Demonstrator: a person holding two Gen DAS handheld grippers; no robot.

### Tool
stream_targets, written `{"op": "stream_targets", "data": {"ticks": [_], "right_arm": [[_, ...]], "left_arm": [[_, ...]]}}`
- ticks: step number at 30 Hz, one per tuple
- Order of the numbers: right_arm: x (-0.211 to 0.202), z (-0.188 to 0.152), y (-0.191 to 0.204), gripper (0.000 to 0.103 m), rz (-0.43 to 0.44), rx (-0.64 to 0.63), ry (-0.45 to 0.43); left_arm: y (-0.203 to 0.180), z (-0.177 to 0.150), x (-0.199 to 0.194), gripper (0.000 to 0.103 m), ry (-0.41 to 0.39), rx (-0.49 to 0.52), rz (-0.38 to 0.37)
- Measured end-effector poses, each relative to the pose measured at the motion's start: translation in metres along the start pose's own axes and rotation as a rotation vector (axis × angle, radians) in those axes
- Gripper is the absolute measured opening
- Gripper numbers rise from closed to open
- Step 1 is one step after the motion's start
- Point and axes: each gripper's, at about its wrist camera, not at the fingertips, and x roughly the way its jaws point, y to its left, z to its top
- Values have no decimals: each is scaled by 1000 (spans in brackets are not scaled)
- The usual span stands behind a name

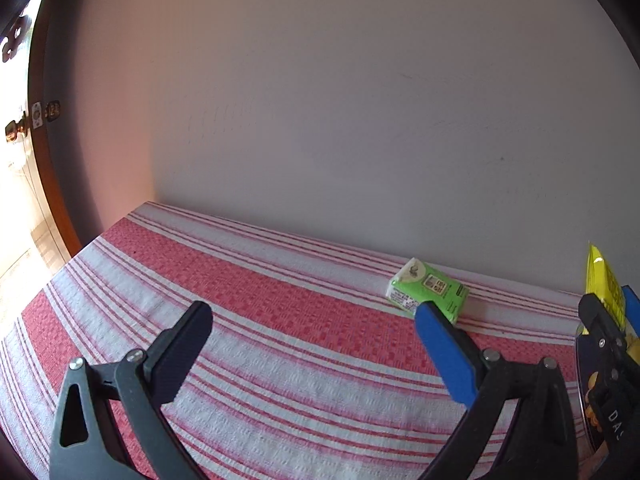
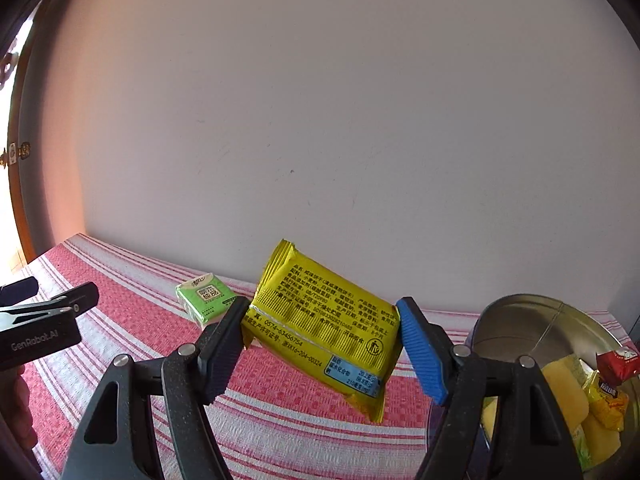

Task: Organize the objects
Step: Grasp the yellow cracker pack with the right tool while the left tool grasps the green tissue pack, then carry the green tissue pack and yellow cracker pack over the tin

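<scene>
My right gripper (image 2: 322, 330) is shut on a yellow snack packet (image 2: 324, 320) and holds it tilted above the red-and-white striped cloth (image 2: 280, 432). The packet also shows at the right edge of the left wrist view (image 1: 604, 284). My left gripper (image 1: 314, 316) is open and empty above the cloth. A green tissue pack (image 1: 428, 288) lies near the wall, just beyond its blue finger (image 1: 444, 352); it also shows in the right wrist view (image 2: 206, 294). A round metal tin (image 2: 552, 328) at the right holds several snack packets.
A plain wall (image 1: 320, 120) stands right behind the table. A wooden door with a brass knob (image 1: 16, 130) is at the far left. The cloth's left edge (image 1: 60, 276) drops off near the door. The left gripper also shows at left in the right wrist view (image 2: 48, 312).
</scene>
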Motion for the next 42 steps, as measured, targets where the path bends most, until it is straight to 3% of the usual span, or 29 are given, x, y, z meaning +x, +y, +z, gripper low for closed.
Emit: {"op": "stream_targets", "data": {"ticks": [6, 9, 12, 16, 20, 22, 27, 29, 31, 36, 42], "right_arm": [[-3, -8, -22, 76, -42, 77, -16], [0, -10, -29, 76, -45, 103, -5], [4, -12, -33, 76, -35, 123, 17], [5, -16, -37, 76, -29, 137, 39], [4, -19, -38, 76, -21, 135, 55], [3, -20, -37, 76, -19, 129, 55], [-13, -29, -49, 76, -21, 122, 47], [-17, -31, -49, 76, -21, 119, 37], [-22, -33, -49, 76, -24, 112, 28], [-38, -39, -50, 76, -40, 100, -11], [-63, -49, -48, 76, -63, 81, -64]], "left_arm": [[-64, 14, 43, 102, 68, 210, -109], [-82, 14, 67, 102, 111, 329, -75], [-85, 21, 89, 102, 194, 308, -147], [-96, 19, 120, 103, 337, 361, -106], [-83, 26, 127, 89, 370, 273, -178], [-78, 30, 123, 71, 342, 258, -157], [-75, 23, 102, 70, 291, 267, -82], [-71, 26, 80, 70, 166, 250, 13], [-67, 22, 61, 70, 93, 237, 80], [-43, 11, 11, 70, -32, 146, 102], [-32, -3, -15, 70, -61, 86, 79]]}}
